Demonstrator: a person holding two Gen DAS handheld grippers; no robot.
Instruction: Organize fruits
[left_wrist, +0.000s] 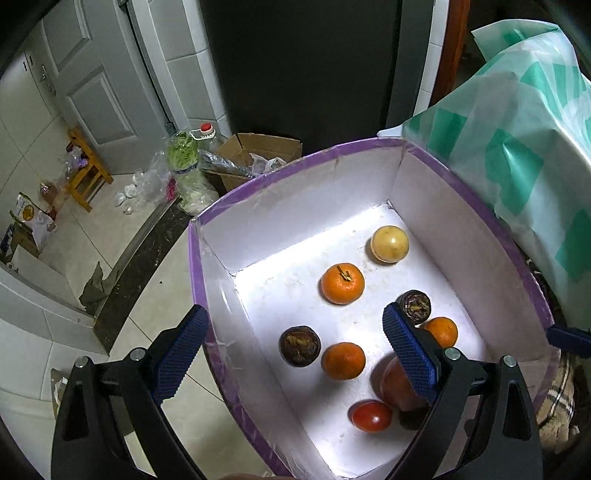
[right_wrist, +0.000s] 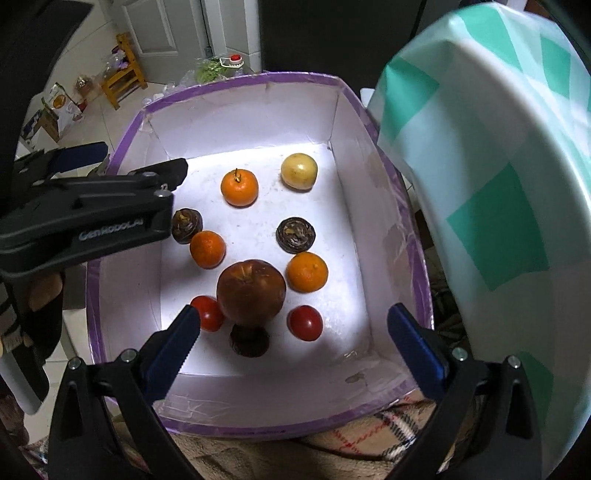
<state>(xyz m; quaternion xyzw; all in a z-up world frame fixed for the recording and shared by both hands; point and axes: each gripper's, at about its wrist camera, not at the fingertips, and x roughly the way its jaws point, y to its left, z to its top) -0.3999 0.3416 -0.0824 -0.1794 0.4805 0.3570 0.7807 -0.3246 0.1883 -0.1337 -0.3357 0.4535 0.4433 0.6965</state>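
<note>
Your left gripper (left_wrist: 295, 354) hangs with its fingers wide apart, astride the left wall of the box (right_wrist: 122, 147), one finger outside, one over the floor. It holds nothing.

All the fruit lies loose on the box floor. Seen from the right wrist, going left to right: a dark fruit (right_wrist: 187, 225) sits beside the left gripper's tip, touching an orange (right_wrist: 207, 249) just below it. A tomato (right_wrist: 207, 313) lies against the apple (right_wrist: 251, 291), which stands mid-floor with a third dark fruit (right_wrist: 249, 341) tucked under its near side. Behind these rests a stemmed orange (right_wrist: 239, 187). Further right come a second dark fruit (right_wrist: 295, 235), another orange (right_wrist: 307, 272), a second tomato (right_wrist: 305, 323), and a pale yellow fruit (right_wrist: 299, 171) in the far corner.

Your right gripper (right_wrist: 291, 347) is also spread open and empty, poised over the near end above the apple and tomatoes. A checked bag (right_wrist: 498, 184) crowds the right side.

Like kinds lie scattered, not grouped, so this fits either fruit gathered into the box as wanted, or fruit waiting to be sorted or lifted out; you cannot tell which from here. If you grip anything, mind the crowding round the apple: the fruit touching it may roll.
</note>
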